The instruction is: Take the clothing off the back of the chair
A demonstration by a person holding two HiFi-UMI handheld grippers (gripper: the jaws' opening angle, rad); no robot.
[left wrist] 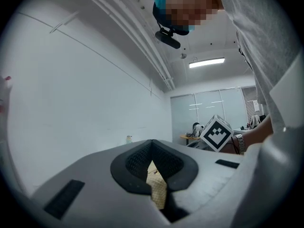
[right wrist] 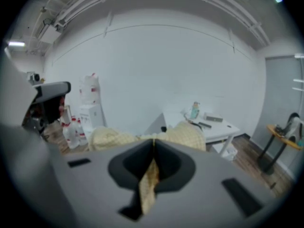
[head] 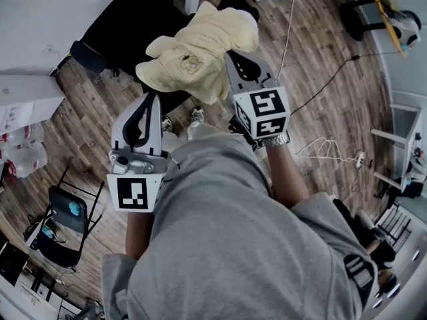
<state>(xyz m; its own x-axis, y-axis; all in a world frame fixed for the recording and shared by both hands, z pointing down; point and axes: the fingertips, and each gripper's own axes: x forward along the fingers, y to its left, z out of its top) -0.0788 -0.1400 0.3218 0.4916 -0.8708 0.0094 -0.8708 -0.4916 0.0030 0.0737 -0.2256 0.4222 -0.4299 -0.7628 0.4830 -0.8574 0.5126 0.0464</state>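
Note:
A pale yellow fleece garment hangs over the back of a black chair in the head view. My right gripper reaches into the garment's right side, shut on a fold of it. In the right gripper view a strip of yellow cloth is pinched between the closed jaws of that gripper, with more of the garment beyond. My left gripper sits at the garment's lower left edge. In the left gripper view its jaws meet at the tips with yellow cloth caught between them.
A white table stands at the upper left, with water bottles below it. A folding chair stands at the lower left. Cables and a power strip lie on the wooden floor to the right. A white desk stands behind the chair.

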